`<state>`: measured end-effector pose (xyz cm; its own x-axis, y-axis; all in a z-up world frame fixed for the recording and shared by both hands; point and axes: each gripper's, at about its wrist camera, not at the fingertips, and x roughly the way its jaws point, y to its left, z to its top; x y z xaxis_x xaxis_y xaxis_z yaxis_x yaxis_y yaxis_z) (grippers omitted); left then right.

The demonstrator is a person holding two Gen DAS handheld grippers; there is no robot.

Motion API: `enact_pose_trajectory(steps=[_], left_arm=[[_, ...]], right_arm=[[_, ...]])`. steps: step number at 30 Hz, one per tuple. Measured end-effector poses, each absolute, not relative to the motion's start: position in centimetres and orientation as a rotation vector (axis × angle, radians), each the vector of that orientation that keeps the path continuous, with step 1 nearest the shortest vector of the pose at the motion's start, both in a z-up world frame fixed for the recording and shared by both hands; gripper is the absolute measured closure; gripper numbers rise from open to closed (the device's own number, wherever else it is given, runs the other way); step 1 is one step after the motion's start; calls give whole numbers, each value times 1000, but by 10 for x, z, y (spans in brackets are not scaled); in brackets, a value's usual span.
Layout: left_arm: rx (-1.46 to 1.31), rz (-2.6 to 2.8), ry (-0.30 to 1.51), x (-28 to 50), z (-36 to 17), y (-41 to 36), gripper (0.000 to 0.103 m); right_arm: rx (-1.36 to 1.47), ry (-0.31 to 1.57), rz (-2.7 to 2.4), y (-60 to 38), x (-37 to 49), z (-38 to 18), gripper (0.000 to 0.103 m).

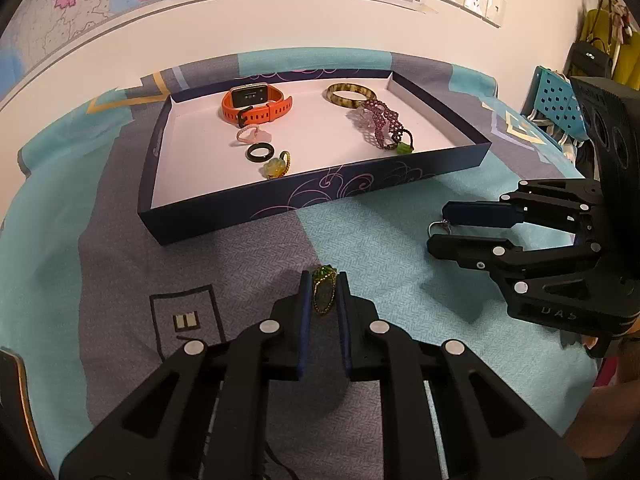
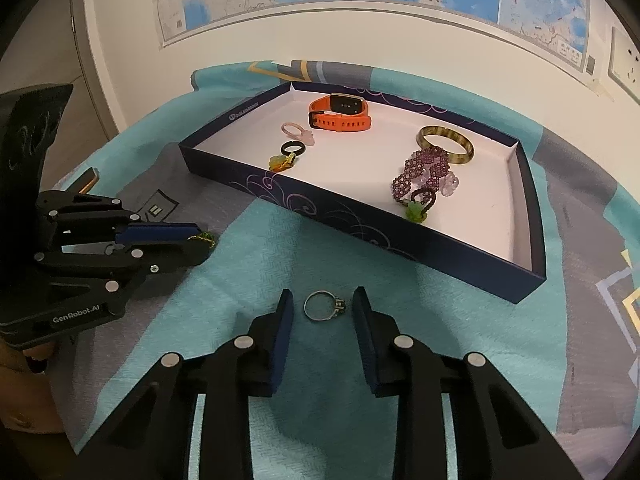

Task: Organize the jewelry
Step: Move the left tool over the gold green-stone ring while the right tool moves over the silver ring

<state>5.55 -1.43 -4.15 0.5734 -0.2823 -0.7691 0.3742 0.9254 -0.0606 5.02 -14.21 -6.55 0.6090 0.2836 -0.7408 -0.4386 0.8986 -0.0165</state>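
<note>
A green stone ring (image 1: 322,294) with a gold setting stands on the cloth between the pads of my left gripper (image 1: 324,280), which is shut on it; the right wrist view shows this ring (image 2: 206,237) pinched at the left gripper's (image 2: 204,240) tips. A thin silver ring (image 2: 324,307) lies flat on the teal cloth between the fingers of my right gripper (image 2: 323,300), with small gaps on both sides, so that gripper is open. From the left wrist view the right gripper (image 1: 438,229) straddles the silver ring (image 1: 440,226).
A shallow navy box (image 1: 280,196) (image 2: 360,220) behind both grippers holds an orange watch (image 1: 256,104), amber bangle (image 1: 350,94), purple beaded bracelet (image 1: 380,124), pink ring (image 1: 250,134), black ring (image 1: 260,152) and yellow flower ring (image 1: 276,166). A blue perforated basket (image 1: 556,100) stands right.
</note>
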Motion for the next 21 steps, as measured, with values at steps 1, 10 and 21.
enact_pose_trajectory(steps=[1, 10, 21], left_arm=[[109, -386, 880, 56, -42, -14, 91], [94, -384, 878, 55, -42, -12, 94], [81, -391, 870, 53, -40, -11, 96]], right_arm=[[-203, 816, 420, -142, 50, -65, 82], [-162, 818, 433, -149, 51, -64, 84], [-99, 805, 456, -158, 45, -59, 84]])
